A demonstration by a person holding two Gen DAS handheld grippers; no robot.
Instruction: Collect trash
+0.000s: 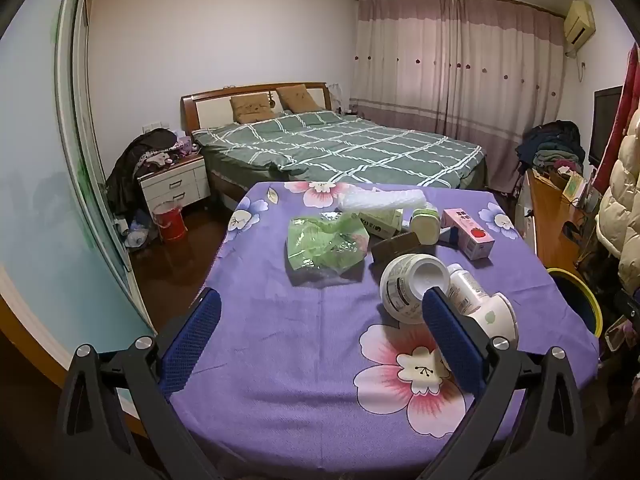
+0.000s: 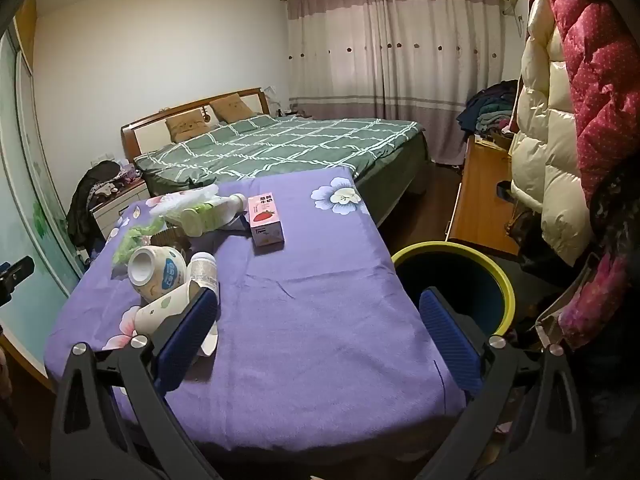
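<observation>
Trash lies on a table with a purple flowered cloth: a crumpled green plastic bag, a white tub on its side, a small white bottle, a paper cup, a pink carton and bubble wrap. My left gripper hovers open over the near cloth, its right finger just in front of the tub. My right gripper is open too, above the cloth; its left finger stands beside the paper cup. The tub and pink carton show there as well.
A bin with a yellow-green rim stands off the table's right edge. Behind the table is a bed with a green checked cover. A wooden desk and hanging coats fill the right side; a nightstand and red bucket stand left.
</observation>
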